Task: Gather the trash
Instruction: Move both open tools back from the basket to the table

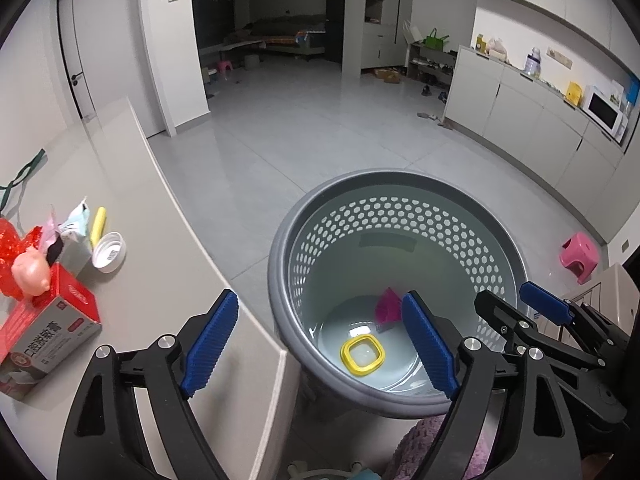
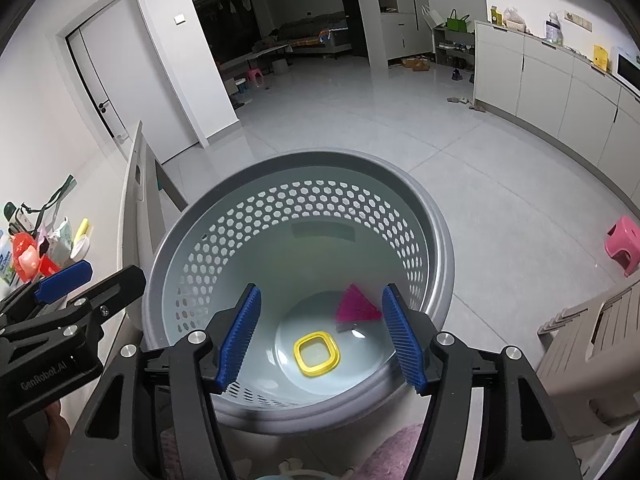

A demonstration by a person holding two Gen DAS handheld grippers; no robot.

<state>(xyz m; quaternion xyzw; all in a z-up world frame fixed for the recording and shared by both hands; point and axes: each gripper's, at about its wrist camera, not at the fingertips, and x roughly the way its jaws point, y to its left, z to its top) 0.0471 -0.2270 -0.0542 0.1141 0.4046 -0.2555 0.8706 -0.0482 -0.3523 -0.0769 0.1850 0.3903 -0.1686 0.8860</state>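
Nearest the lens, blue ribbed pads of the left tongs (image 1: 320,344), spread wide with nothing between, poised over the counter (image 1: 160,280) edge and the near rim of the grey perforated basket (image 1: 280,280). Beside them, right tongs (image 2: 320,336), likewise parted and empty, hanging directly above the basket mouth. Down on the basket floor: yellow square ring lid (image 2: 316,354) lying flat, and just beyond it a pink triangular scrap (image 2: 356,306), close to the lid though touching or not cannot be told. Basket standing on the tiled floor (image 1: 320,140), tight against the counter's end. Left on the counter, well apart from the basket: red-and-grey toothpaste box (image 1: 48,328), pink pig figure (image 1: 30,272) on top of it, red netted wrapper (image 1: 8,248) behind, pale crumpled packet (image 1: 76,224), yellow tube (image 1: 98,224), white round cap (image 1: 109,252) lying open side up. Pink stool (image 1: 580,256) far right on the floor; beige slatted furniture (image 2: 592,352) at right of the basket.
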